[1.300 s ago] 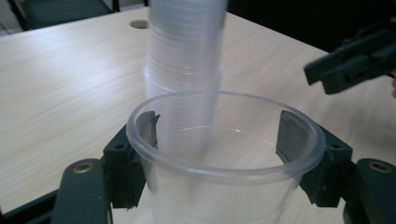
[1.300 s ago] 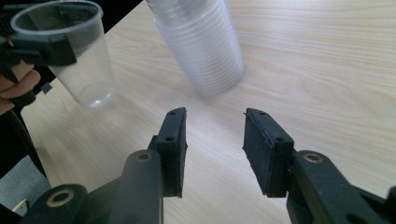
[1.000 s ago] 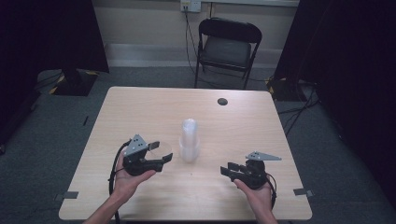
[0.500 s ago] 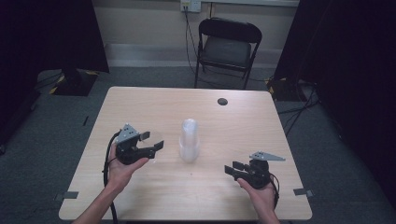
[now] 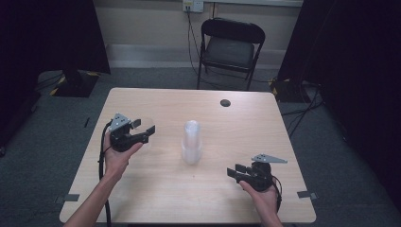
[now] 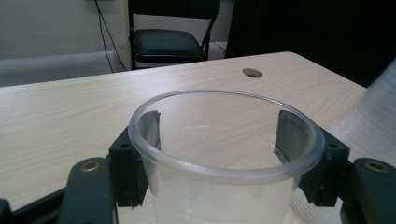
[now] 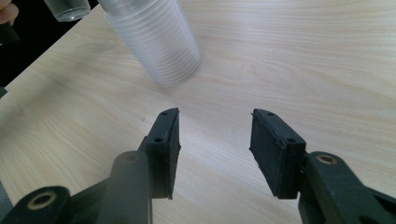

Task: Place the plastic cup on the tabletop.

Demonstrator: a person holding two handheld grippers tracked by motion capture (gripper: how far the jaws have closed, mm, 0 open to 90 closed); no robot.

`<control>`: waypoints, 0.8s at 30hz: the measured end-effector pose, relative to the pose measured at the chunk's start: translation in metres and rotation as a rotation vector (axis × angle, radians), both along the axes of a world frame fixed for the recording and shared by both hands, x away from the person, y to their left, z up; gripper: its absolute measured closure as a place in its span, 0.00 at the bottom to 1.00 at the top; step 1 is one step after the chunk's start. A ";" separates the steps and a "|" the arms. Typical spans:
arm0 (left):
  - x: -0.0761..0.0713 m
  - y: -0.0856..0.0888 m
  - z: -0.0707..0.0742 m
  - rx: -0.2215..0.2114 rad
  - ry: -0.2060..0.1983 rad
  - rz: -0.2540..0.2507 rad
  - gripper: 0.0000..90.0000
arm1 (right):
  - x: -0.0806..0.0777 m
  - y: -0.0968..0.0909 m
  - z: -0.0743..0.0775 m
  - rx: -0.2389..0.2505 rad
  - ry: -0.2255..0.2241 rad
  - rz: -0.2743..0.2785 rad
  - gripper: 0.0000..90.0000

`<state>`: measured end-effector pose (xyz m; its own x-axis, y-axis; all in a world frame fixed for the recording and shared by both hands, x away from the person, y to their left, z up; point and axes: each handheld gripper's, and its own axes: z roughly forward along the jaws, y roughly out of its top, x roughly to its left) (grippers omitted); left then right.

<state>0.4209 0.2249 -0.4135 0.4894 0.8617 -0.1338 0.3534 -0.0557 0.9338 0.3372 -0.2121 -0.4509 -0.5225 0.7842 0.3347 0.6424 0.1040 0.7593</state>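
A tall stack of clear plastic cups [image 5: 192,142] stands upside down at the middle of the wooden table [image 5: 236,123]. My left gripper [image 5: 142,128] is to the left of the stack, shut on a single clear cup [image 5: 145,137]. In the left gripper view, the cup [image 6: 224,186] sits mouth up between the two pads [image 6: 149,128], and the stack [image 6: 373,116] is at the right edge. My right gripper [image 5: 239,171] rests near the table's front right, open, holding nothing. In the right gripper view, the gripper [image 7: 215,140] points toward the stack [image 7: 152,37], with the single cup [image 7: 67,8] beyond.
A round grommet hole [image 5: 225,102] lies in the table's far side. A black folding chair [image 5: 230,45] stands behind the table. Dark curtains hang at both sides of the room. Bare tabletop lies between the stack and each gripper.
My left gripper has moved left and farther from the person, away from the stack, with the single cup. The right gripper has barely shifted.
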 end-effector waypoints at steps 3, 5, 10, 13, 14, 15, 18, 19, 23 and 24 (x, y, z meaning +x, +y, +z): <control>0.005 -0.002 -0.005 0.024 0.011 0.005 0.35 | 0.001 0.000 -0.001 -0.004 0.007 0.003 0.58; 0.010 -0.004 -0.008 0.041 0.016 0.010 0.35 | 0.001 0.000 -0.001 -0.003 0.010 0.002 0.58; 0.021 -0.006 -0.018 0.011 0.038 0.029 0.35 | 0.000 0.000 -0.001 -0.006 0.010 0.004 0.59; 0.025 -0.007 -0.022 0.035 0.032 0.039 0.35 | 0.000 0.000 -0.001 -0.009 0.009 0.005 0.59; 0.027 -0.009 -0.024 0.016 0.035 0.050 0.35 | 0.000 0.000 -0.001 -0.006 0.006 0.003 0.58; 0.029 -0.008 -0.025 0.041 0.031 0.048 0.34 | 0.000 0.000 -0.001 0.000 0.005 0.001 0.58; 0.032 -0.009 -0.029 0.035 0.030 0.069 0.34 | 0.000 -0.001 -0.001 -0.002 0.004 0.000 0.58; 0.034 -0.010 -0.031 0.043 0.028 0.085 0.34 | 0.000 -0.001 -0.002 -0.003 0.004 0.000 0.58; 0.040 -0.009 -0.038 0.058 0.037 0.111 0.34 | 0.001 -0.002 -0.003 -0.002 0.006 -0.007 0.58; 0.041 -0.008 -0.039 0.052 0.047 0.112 0.33 | 0.000 -0.002 -0.003 -0.002 0.009 -0.008 0.58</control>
<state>0.4617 0.2166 -0.4529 0.3842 0.9169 -0.1081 0.4032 -0.0612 0.9131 0.3374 -0.2140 -0.4535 -0.5134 0.7888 0.3380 0.6499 0.1001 0.7534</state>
